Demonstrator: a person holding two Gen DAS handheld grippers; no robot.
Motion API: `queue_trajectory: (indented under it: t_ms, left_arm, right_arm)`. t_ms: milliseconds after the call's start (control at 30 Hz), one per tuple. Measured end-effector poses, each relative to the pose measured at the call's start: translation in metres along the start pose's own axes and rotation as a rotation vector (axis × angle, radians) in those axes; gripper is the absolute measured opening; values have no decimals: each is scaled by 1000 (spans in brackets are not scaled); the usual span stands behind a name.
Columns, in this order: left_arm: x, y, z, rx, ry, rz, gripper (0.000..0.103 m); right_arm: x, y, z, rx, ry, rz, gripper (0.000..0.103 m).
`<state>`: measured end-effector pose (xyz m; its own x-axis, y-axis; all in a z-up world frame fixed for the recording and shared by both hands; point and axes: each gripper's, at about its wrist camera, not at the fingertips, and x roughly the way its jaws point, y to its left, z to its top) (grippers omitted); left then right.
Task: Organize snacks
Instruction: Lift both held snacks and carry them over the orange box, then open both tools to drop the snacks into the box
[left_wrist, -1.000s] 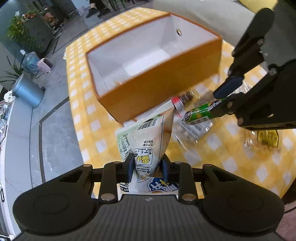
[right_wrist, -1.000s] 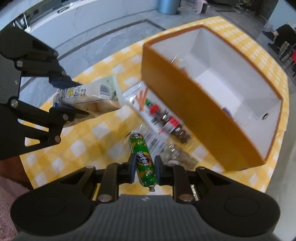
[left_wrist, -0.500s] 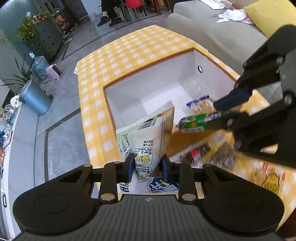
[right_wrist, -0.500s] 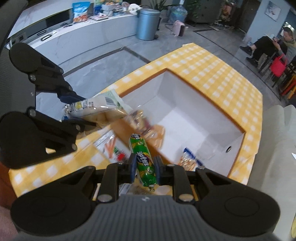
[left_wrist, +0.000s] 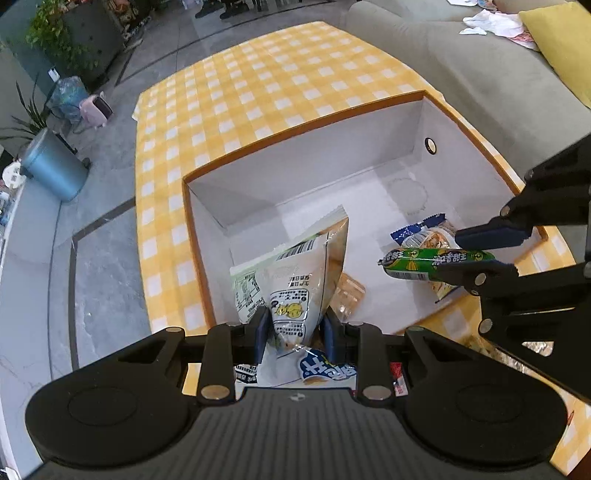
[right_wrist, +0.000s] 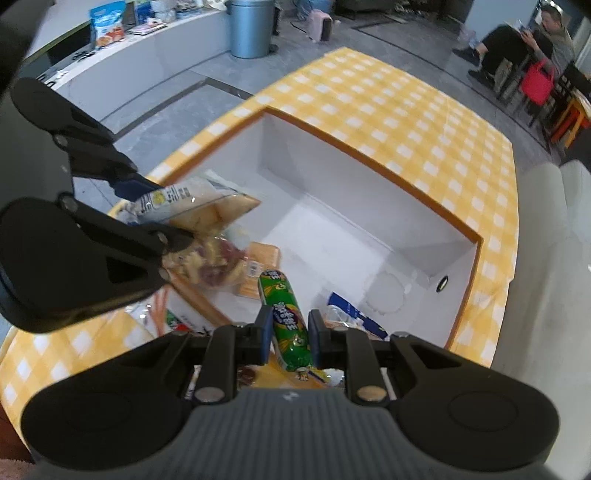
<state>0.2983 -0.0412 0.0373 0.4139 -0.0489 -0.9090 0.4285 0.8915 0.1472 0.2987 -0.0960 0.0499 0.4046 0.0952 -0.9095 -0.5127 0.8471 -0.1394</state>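
An orange box with a white inside (left_wrist: 295, 158) (right_wrist: 369, 158) stands on the yellow checked table. My left gripper (left_wrist: 295, 326) (right_wrist: 162, 214) is shut on a white snack bag (left_wrist: 299, 280) (right_wrist: 192, 203) and hangs over the box's near left part. My right gripper (right_wrist: 287, 328) (left_wrist: 476, 253) is shut on a green sausage stick (right_wrist: 284, 319) (left_wrist: 432, 260) and hovers over the box's near right part. On the box floor lie a blue-edged snack pack (left_wrist: 424, 236) (right_wrist: 354, 314) and a tan wafer pack (left_wrist: 347, 291) (right_wrist: 258, 266).
More snack packs (right_wrist: 162, 310) lie on the checked cloth (left_wrist: 240, 92) in front of the box. A grey sofa (left_wrist: 461, 66) with a yellow cushion runs along the table's far side. A blue bin (left_wrist: 51, 170) stands on the floor; a person (right_wrist: 517, 44) sits far off.
Both grippers have carried their snacks forward from in front of the box to above its open inside. The box's floor and the packs in it have come into view.
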Motion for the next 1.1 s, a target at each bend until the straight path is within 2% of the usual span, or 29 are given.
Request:
queue_trajectory:
  t_ms: [133, 267, 400, 567, 633, 700, 900, 1000, 1100]
  left_arm:
    - [9, -3, 8, 1, 4, 8, 32]
    - [27, -5, 15, -15, 34, -18, 32]
    - [37, -12, 16, -2, 26, -10, 33]
    - [43, -21, 18, 29, 27, 10, 40]
    - [45, -21, 19, 28, 22, 5, 48]
    - [47, -20, 19, 17, 14, -7, 50]
    - [48, -15, 18, -14, -5, -52, 55]
    - [48, -12, 18, -29, -12, -81, 55]
    - [45, -6, 18, -62, -17, -124, 55]
  right_arm:
    - [15, -10, -1, 20, 23, 1, 18]
    - [28, -19, -3, 39, 46, -3, 18]
    - [41, -25, -8, 49, 70, -3, 18]
    - [54, -29, -13, 64, 89, 3, 18]
    - [55, -30, -14, 78, 85, 6, 16]
    - [55, -31, -15, 81, 82, 12, 13]
    - [54, -33, -16, 97, 83, 10, 15]
    - [53, -35, -17, 107, 79, 6, 21]
    - [50, -38, -17, 115, 68, 11, 22]
